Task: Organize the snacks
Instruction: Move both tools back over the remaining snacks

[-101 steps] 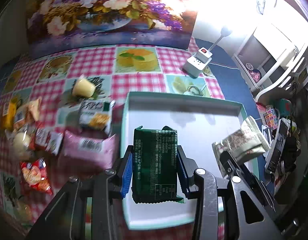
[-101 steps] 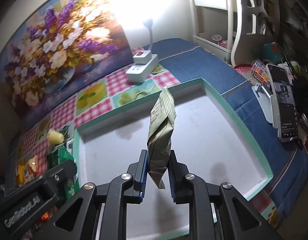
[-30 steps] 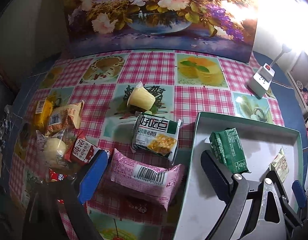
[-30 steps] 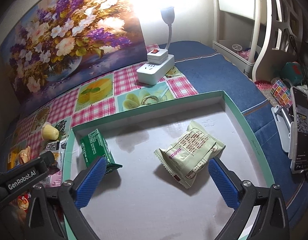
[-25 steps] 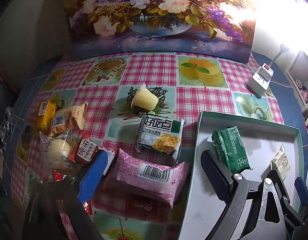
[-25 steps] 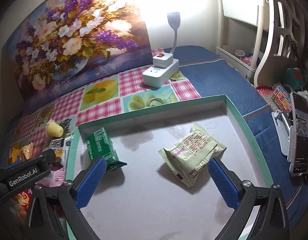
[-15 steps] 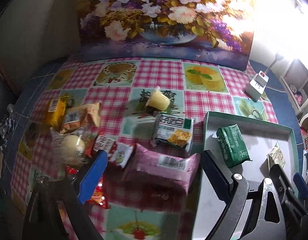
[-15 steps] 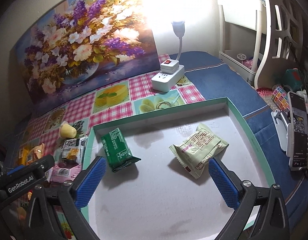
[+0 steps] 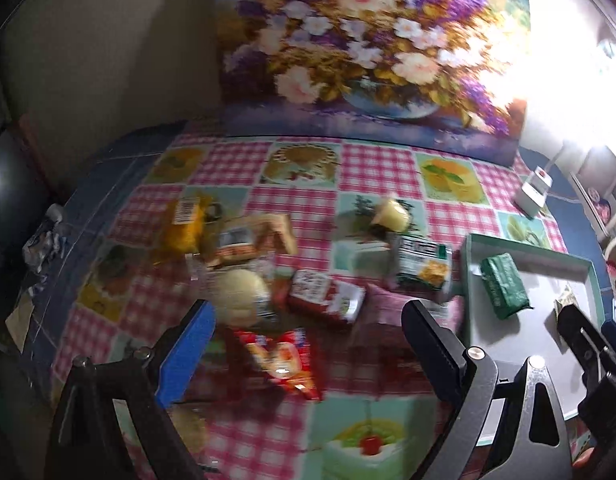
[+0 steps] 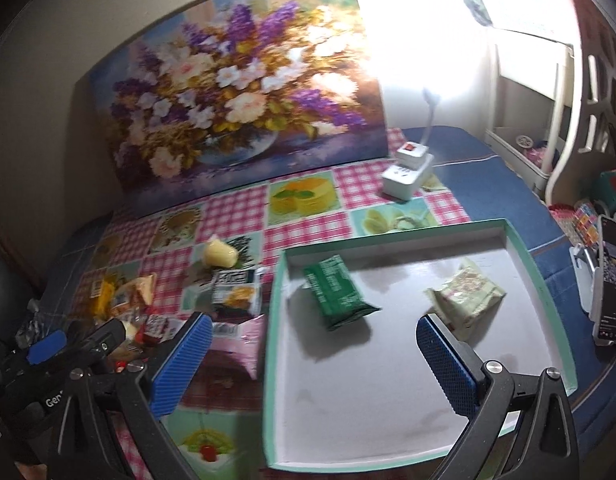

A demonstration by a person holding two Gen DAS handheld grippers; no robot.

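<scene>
- The left gripper (image 9: pixel 303 344) is spread wide with nothing between its fingers, above the loose snacks on the checked tablecloth (image 9: pixel 372 160).
- The right gripper (image 10: pixel 312 360) is likewise spread and empty, over the tray (image 10: pixel 548 300).
- In the tray lie a green packet (image 10: pixel 338 290) and a pale packet (image 10: pixel 466 294), well apart.
- Outside wait a pink packet (image 10: pixel 237 340) just beside the tray wall, a biscuit packet (image 9: pixel 424 270), a red packet (image 9: pixel 281 354) and a round bun (image 9: pixel 237 294).
- These look light, soft and crinkly, probably slippery; pinching across the flat middle seems safest, gently for the bun.
- The tray floor has plenty of free room; its raised rim needs clearing.
</scene>
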